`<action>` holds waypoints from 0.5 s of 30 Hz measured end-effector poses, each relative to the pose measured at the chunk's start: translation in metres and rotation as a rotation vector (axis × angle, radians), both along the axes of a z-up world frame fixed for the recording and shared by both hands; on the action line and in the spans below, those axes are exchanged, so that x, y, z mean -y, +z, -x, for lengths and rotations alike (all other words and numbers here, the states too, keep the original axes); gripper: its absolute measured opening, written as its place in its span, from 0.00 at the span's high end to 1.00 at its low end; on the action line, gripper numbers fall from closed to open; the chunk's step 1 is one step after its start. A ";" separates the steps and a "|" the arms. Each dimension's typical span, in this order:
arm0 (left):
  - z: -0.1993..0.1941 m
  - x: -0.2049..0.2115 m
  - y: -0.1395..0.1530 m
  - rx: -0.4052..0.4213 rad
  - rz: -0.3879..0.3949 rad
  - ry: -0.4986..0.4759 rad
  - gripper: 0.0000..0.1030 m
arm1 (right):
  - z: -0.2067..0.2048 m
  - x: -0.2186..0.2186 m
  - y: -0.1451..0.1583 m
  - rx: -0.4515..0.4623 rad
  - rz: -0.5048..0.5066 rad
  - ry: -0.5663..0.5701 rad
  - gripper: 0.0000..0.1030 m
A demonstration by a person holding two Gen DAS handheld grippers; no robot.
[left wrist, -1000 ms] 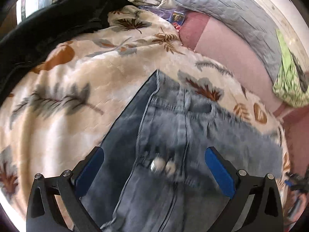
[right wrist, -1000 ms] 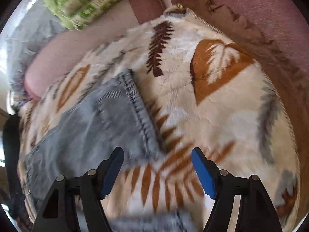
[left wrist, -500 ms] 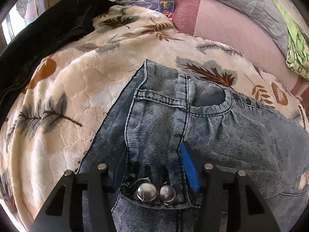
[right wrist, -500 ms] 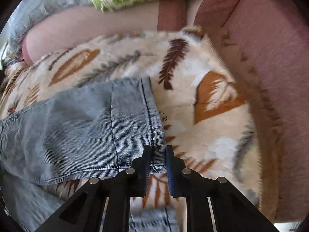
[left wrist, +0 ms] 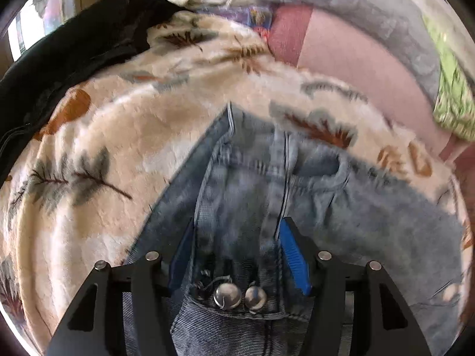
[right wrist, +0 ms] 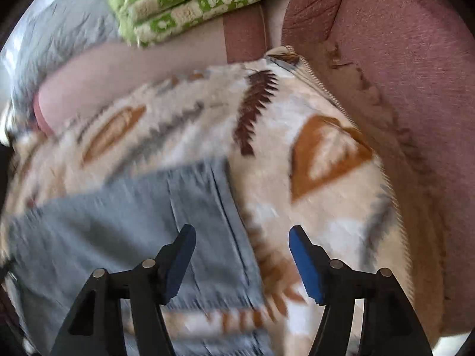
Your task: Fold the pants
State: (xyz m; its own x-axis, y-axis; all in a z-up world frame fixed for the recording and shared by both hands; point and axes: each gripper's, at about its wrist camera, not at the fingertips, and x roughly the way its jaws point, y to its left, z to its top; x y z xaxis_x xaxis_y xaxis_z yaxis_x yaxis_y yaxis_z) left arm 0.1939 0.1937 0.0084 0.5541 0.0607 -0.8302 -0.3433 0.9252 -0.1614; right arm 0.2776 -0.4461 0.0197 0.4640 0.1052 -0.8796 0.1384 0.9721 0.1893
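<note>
Blue-grey denim pants (left wrist: 371,213) lie on a leaf-print blanket (left wrist: 104,136). In the left wrist view my left gripper (left wrist: 237,237) has the bunched waistband between its blue pads, just above two metal buttons (left wrist: 227,296). Its jaws are opening slightly, with the pads still against the denim. In the right wrist view the leg end of the pants (right wrist: 133,213) lies flat with its hem (right wrist: 225,207) running under my right gripper (right wrist: 241,237). Its jaws are opening, the pads stand apart above the cloth, and nothing is held.
A pink sofa back (right wrist: 400,59) and cushion (left wrist: 356,59) border the blanket (right wrist: 326,222). A black garment (left wrist: 74,44) lies at the left, a grey quilt (left wrist: 371,6) at the back. A green patterned cloth (right wrist: 193,0) is stacked on the cushion.
The left jaws closed from wide open onto the waistband and stay there. The right jaws pinched the hem half a second ago, then opened, let it go and lifted.
</note>
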 end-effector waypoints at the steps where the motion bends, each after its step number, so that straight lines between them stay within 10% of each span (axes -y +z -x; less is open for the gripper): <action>1: -0.002 -0.004 0.006 0.018 0.013 0.005 0.42 | -0.005 0.002 -0.001 -0.004 -0.020 0.003 0.33; 15: -0.127 -0.026 -0.019 -0.126 0.012 0.043 0.41 | -0.082 -0.015 -0.060 -0.083 -0.082 0.047 0.36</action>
State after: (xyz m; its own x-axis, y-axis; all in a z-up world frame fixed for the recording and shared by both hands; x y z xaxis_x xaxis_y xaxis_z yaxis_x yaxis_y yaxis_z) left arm 0.3211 0.2201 -0.0102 0.4423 0.0712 -0.8940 -0.4006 0.9076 -0.1258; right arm 0.3593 -0.4309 -0.0403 0.3827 0.1981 -0.9024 0.1112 0.9598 0.2579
